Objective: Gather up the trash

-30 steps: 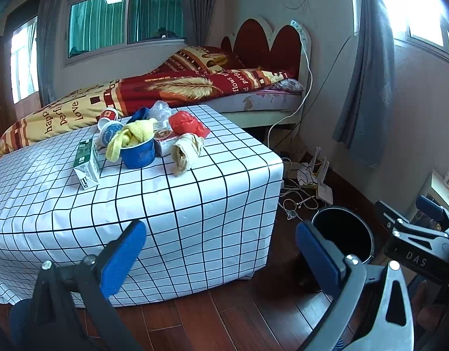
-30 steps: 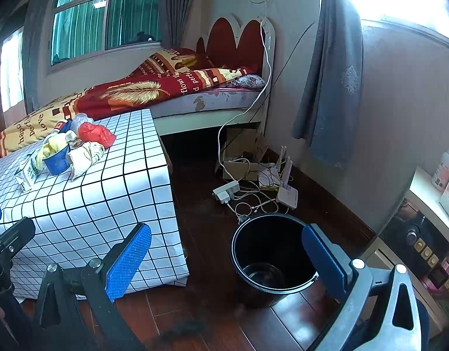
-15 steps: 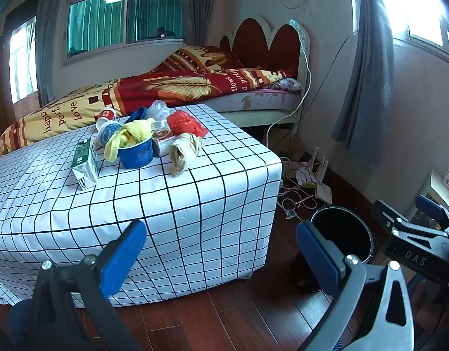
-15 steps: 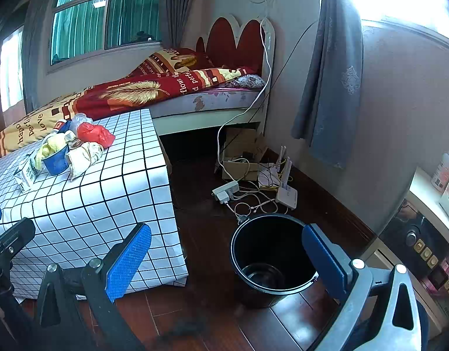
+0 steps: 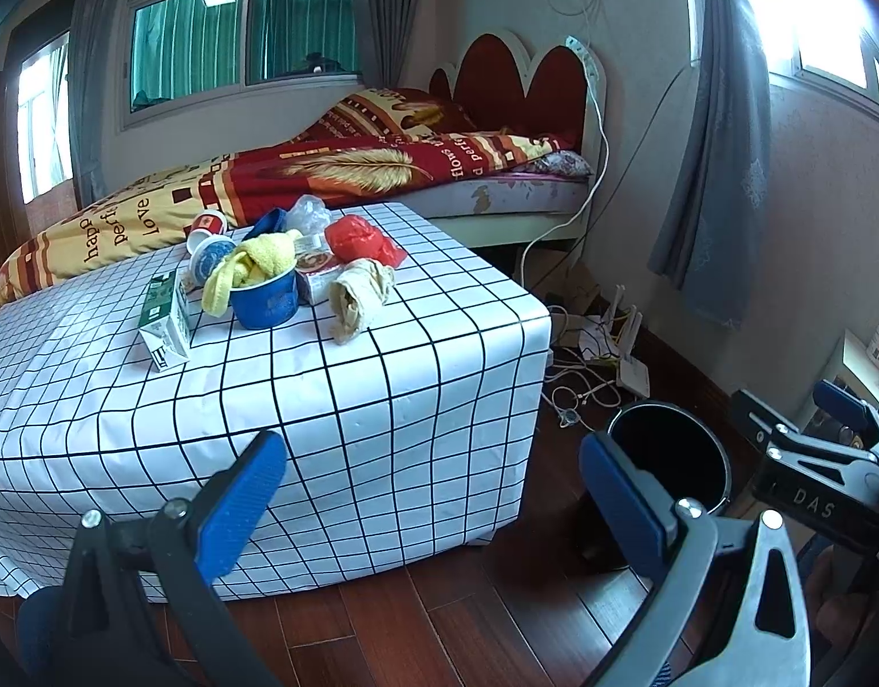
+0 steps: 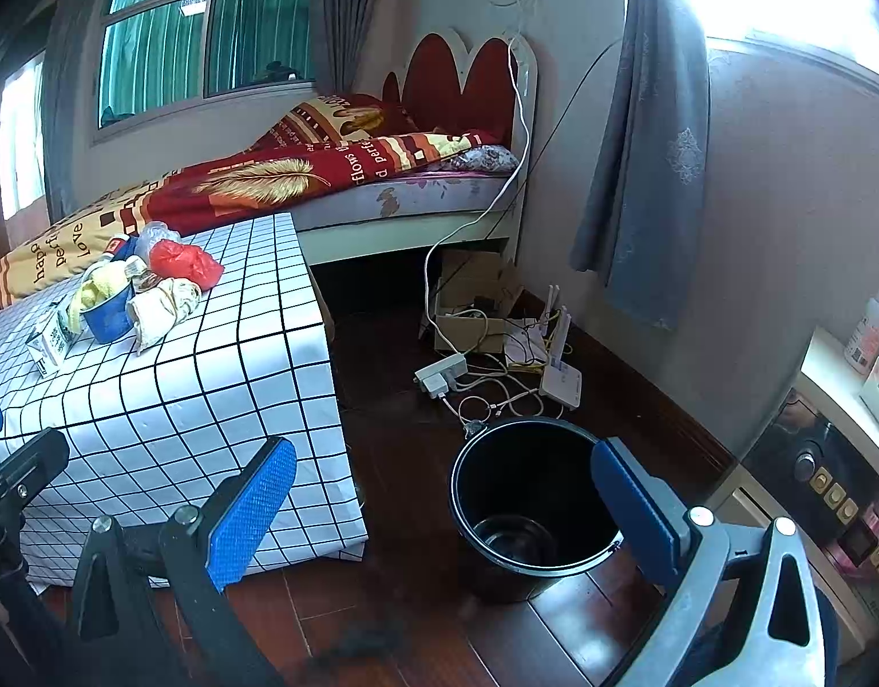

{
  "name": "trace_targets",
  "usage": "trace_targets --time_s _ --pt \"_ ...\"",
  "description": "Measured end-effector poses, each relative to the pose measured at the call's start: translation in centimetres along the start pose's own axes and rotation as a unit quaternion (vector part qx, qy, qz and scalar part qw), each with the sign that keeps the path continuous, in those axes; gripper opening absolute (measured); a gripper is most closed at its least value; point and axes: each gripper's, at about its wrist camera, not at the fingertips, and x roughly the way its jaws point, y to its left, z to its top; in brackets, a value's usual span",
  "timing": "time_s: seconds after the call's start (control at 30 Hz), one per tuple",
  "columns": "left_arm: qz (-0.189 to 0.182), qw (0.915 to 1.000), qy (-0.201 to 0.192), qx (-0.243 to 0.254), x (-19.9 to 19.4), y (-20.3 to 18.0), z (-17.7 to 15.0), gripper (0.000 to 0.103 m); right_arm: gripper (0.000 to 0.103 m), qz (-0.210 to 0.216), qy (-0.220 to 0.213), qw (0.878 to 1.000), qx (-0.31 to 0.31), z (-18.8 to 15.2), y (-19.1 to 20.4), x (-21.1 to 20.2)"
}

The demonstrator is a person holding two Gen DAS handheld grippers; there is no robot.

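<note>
Trash lies in a cluster on the checked tablecloth (image 5: pixel 336 389): a green-and-white carton (image 5: pixel 166 322), a blue cup (image 5: pixel 266 299) stuffed with yellow cloth, a crumpled beige wrapper (image 5: pixel 359 293), a red plastic bag (image 5: pixel 358 239), small cups and clear plastic behind. A black bin (image 6: pixel 531 506) stands on the floor right of the table, seemingly holding nothing. My left gripper (image 5: pixel 431 492) hangs open in front of the table's near side, well short of the trash. My right gripper (image 6: pixel 445 504) is open above the bin's near rim. Both hold nothing.
A bed (image 5: pixel 348 172) with a red and yellow quilt stands behind the table. Cables, a power strip (image 6: pixel 442 372) and a router (image 6: pixel 562 380) lie on the wooden floor beyond the bin. A white cabinet (image 6: pixel 840 418) with bottles stands at the right. Curtains hang by the wall.
Both views have shifted only slightly; the table and trash sit a touch lower and nearer in the left wrist view. Both grippers stay open with nothing in them.
</note>
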Motion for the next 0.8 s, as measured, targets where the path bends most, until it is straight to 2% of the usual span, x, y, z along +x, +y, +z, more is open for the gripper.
trace_targets --time_s 0.8 --pt "0.007 0.9999 0.0 -0.01 -0.2 1.1 -0.2 0.103 0.103 0.014 0.003 1.0 -0.013 -0.3 0.7 -0.1"
